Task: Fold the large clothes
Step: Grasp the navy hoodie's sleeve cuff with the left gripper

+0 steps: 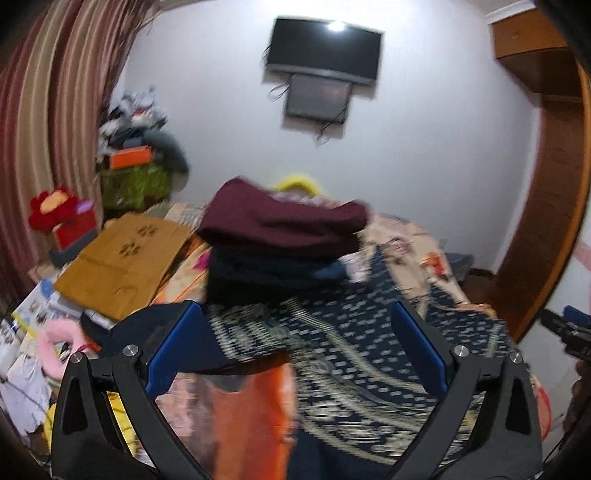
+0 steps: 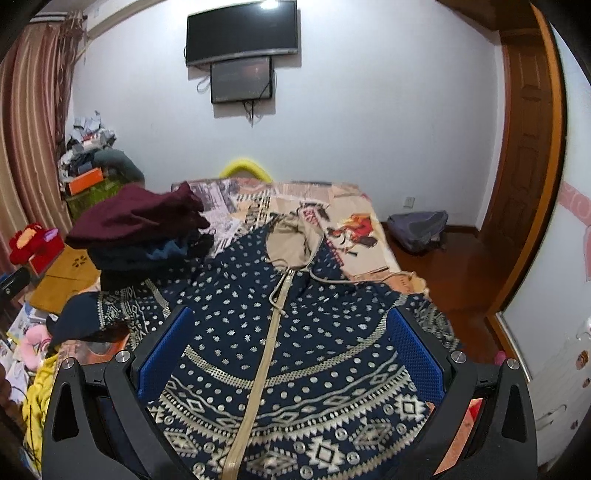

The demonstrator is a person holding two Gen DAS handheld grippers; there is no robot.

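Navy patterned garment (image 2: 295, 332) spread flat, beige zipper (image 2: 258, 354)

Wall TV (image 2: 242, 31) w/ smaller screen (image 2: 242, 81) below; backpack (image 2: 417, 227) on floor nr door (image 2: 524, 147).

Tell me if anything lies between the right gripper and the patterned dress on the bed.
Nothing visible does. The right gripper hangs open directly over the dress, which lies spread flat with bare fabric between the fingers. The stack of folded clothes sits off to the left at the dress's edge, out of the way.
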